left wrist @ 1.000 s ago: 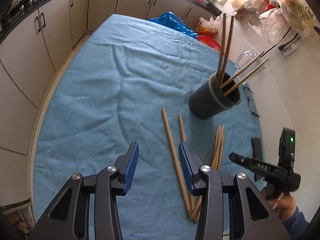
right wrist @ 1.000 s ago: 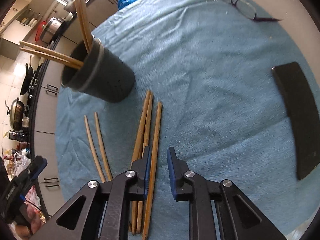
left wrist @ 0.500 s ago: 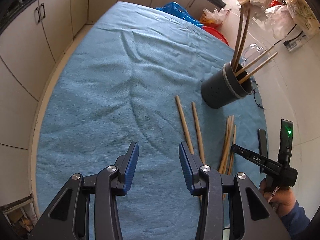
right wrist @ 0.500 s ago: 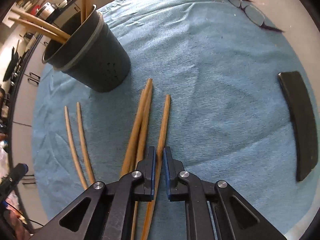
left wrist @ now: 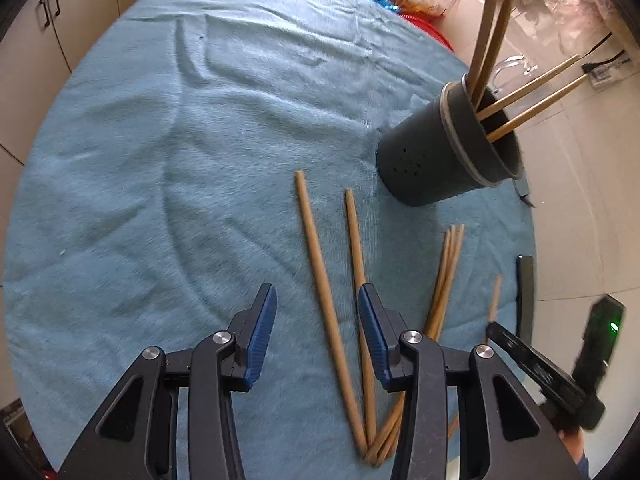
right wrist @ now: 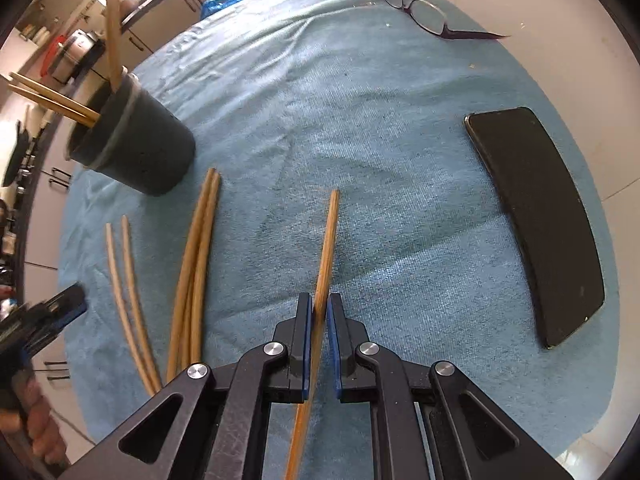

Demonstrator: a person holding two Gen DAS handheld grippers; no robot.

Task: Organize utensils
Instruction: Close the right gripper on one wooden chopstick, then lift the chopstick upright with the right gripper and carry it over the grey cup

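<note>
Right gripper (right wrist: 319,320): fingers were clamped on one chopstick (right wrist: 329,236), raised off the bench towel (right wrist: 360,120).
Left gripper (left wrist: 316,324): fingers were half spread, empty, over pale chopsticks (left wrist: 316,264).
Holder (right wrist: 136,152): was best approached with the stick tipped upright, clear of those already inside.

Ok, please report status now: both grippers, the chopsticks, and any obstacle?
Right gripper shut on one chopstick. Left gripper open over two pale chopsticks. Holder upright, four inside. Phone lies aside, nothing blocking.
</note>
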